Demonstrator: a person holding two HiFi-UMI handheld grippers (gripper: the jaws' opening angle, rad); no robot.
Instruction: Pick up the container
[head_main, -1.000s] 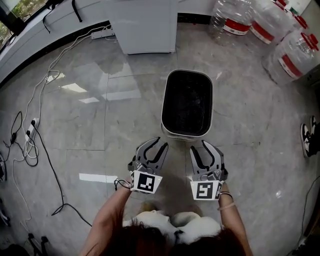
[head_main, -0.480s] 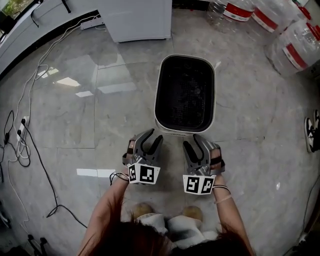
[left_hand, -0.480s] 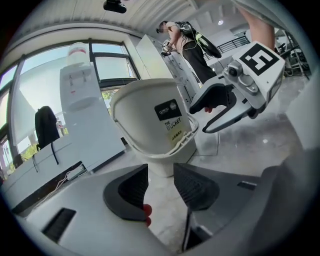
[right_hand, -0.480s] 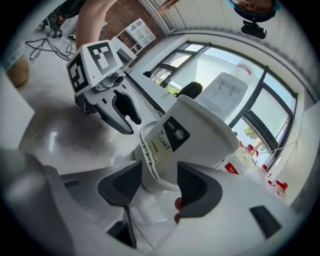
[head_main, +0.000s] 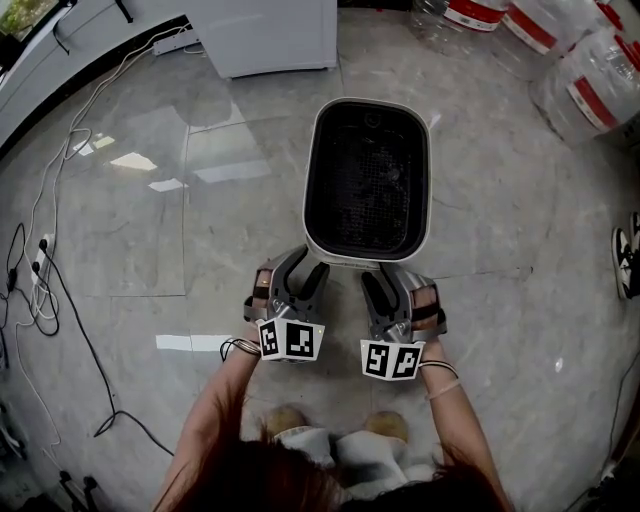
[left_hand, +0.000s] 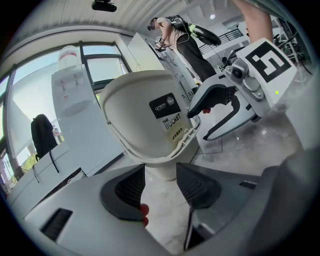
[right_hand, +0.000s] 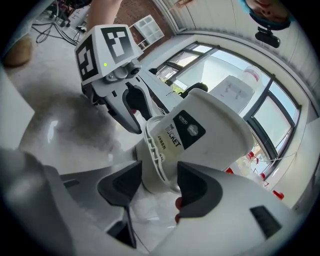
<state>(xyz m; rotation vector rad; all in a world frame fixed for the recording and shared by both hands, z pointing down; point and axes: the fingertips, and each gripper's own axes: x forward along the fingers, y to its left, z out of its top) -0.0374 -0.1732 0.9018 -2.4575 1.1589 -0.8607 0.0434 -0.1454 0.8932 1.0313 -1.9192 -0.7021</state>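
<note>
We are at the reach-in step, and nothing is lifted yet. On our left tongs (head_main: 303, 272) the jaws are opening and pinch nothing. The white container (head_main: 366, 257) stands on the floor with its near end right at their tips. Our right tongs (head_main: 391, 283) gape wide, astride the same end's rim, with the pads not pressing. Next, we judge, both pairs must slide on further, close firmly, then lift level together.

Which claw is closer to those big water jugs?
Right. The right claw, at the bucket's rim, lies down-left of the jugs; the left claw, jaws opening with that rim between them, lies farther left.
</note>
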